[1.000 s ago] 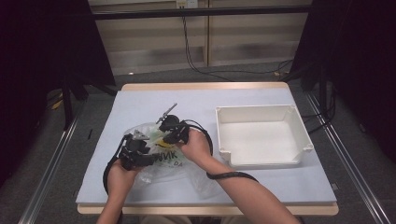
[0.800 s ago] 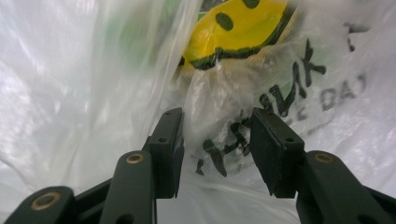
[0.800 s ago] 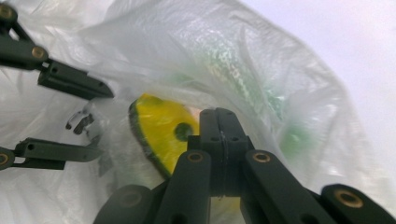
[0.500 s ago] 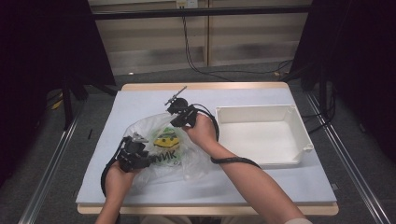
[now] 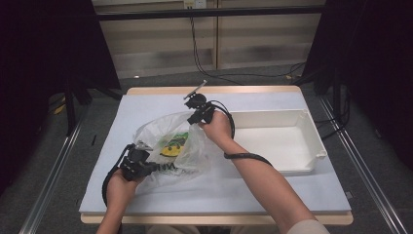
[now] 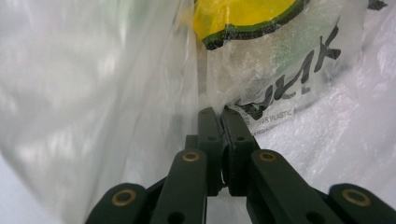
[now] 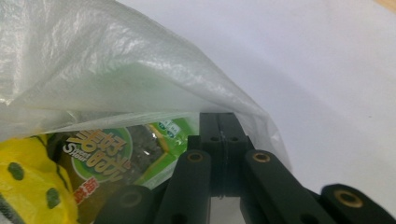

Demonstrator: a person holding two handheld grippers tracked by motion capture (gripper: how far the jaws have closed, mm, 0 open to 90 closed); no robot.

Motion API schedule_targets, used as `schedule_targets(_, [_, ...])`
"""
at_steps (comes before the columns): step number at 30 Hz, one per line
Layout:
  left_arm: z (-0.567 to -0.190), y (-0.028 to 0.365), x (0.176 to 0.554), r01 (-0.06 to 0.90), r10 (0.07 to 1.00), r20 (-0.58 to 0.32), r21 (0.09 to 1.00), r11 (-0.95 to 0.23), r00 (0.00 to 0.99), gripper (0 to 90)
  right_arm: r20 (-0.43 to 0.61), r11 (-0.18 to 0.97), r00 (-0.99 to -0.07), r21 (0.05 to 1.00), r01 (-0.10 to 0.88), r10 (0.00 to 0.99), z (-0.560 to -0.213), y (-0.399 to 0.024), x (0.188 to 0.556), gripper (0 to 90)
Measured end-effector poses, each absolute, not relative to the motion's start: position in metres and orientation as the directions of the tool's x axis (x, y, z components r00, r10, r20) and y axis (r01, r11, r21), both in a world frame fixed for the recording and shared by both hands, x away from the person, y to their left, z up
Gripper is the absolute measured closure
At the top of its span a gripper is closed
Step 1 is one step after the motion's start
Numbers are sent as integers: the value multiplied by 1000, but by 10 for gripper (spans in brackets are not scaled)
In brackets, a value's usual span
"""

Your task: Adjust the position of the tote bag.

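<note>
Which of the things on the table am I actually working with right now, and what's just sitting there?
In the job:
- clear plastic bag with black print
- green snack packet inside it
- left gripper, right gripper, jaws shut on the bag

Lying about:
- white rectangular plastic tray

The right gripper has its black fingers pressed together on the edge of a clear bag, lifting it over the white table. Inside the bag lie a green packet and a yellow packet.

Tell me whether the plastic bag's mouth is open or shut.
Open: the plastic bag is held apart by the right gripper and left gripper, with a green packet visible inside.
</note>
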State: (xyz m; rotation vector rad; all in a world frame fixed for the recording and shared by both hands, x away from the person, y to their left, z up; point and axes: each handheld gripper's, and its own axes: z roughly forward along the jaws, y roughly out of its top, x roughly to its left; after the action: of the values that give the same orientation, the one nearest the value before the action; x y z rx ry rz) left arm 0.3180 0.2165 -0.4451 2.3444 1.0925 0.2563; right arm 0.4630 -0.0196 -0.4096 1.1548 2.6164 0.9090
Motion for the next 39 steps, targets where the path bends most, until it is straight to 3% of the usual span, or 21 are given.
schedule_targets(29, [-450,222,317,679,742,-79,477,-558,665,899,37,422,-539,577,699,841,-408,-83,499,900])
schedule_targets(36, [-448,219,316,668,744,-70,503,-549,665,895,78,418,-580,616,668,811,-400,-80,490,900])
schedule_targets(39, [-444,219,316,663,744,-73,517,-541,664,894,84,437,-616,630,642,784,-391,-76,480,812])
